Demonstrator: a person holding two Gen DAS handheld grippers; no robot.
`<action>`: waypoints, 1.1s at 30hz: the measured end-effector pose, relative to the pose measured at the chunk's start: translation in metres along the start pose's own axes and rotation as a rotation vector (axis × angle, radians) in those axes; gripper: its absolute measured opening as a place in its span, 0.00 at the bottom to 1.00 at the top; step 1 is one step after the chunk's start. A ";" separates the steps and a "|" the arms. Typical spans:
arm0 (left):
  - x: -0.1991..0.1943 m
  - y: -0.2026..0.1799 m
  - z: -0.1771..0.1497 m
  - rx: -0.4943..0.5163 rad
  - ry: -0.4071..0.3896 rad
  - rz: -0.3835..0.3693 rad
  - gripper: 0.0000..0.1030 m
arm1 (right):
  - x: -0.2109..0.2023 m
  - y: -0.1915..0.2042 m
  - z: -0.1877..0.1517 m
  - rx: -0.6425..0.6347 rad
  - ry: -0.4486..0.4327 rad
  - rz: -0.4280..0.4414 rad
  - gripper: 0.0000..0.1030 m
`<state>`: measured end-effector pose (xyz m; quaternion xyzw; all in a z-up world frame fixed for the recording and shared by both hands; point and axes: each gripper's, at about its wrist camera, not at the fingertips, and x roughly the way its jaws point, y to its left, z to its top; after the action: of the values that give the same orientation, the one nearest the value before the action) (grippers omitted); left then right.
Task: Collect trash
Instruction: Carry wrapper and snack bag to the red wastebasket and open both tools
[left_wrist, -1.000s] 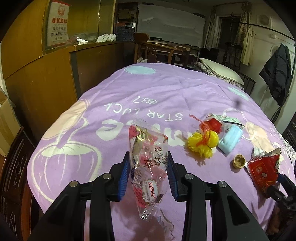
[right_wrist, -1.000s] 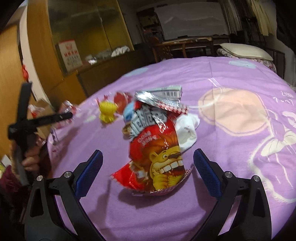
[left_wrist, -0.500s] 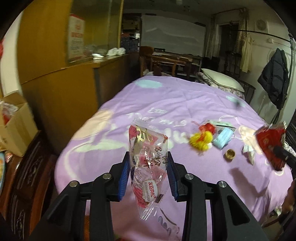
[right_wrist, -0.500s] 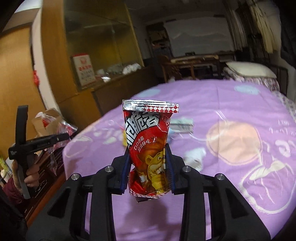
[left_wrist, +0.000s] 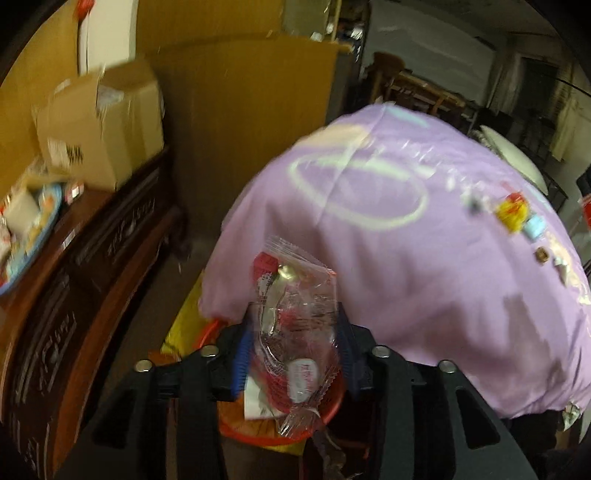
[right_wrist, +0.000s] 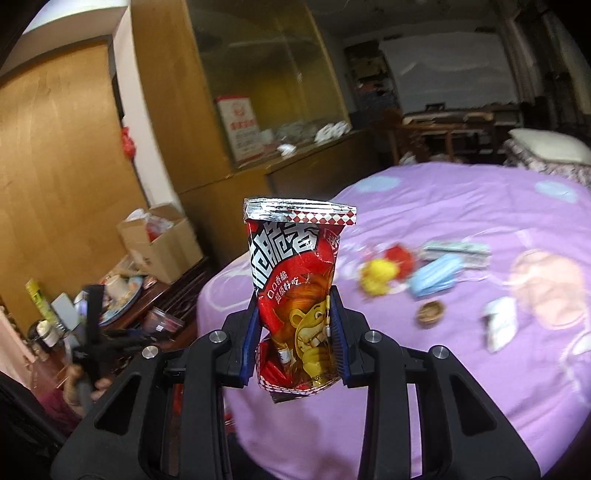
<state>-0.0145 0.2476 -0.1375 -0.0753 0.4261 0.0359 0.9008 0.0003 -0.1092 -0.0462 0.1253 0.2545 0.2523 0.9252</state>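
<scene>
Beyond the purple-covered bed (left_wrist: 406, 266), the left claw (left_wrist: 293, 354) hangs over the red bin (left_wrist: 325, 413), jaws opening to shed its clear wrapper (left_wrist: 295, 325), while the right claw (right_wrist: 295, 332) clamps the red snack bag (right_wrist: 295, 295) aloft, probably next.

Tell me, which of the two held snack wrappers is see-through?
The clear wrapper between the left gripper's opening jaws, over a red basket. The right gripper's red lion wrapper is opaque foil.
</scene>
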 end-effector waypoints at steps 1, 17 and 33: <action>0.009 0.005 -0.005 -0.007 0.021 0.016 0.67 | 0.007 0.007 -0.001 -0.009 0.021 0.010 0.34; 0.008 0.103 -0.017 -0.195 -0.047 0.230 0.93 | 0.141 0.135 -0.036 -0.208 0.359 0.228 0.35; 0.035 0.133 -0.033 -0.243 -0.006 0.232 0.93 | 0.212 0.173 -0.065 -0.233 0.525 0.259 0.57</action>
<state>-0.0350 0.3730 -0.1991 -0.1340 0.4217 0.1910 0.8762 0.0534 0.1556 -0.1254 -0.0197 0.4358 0.4190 0.7964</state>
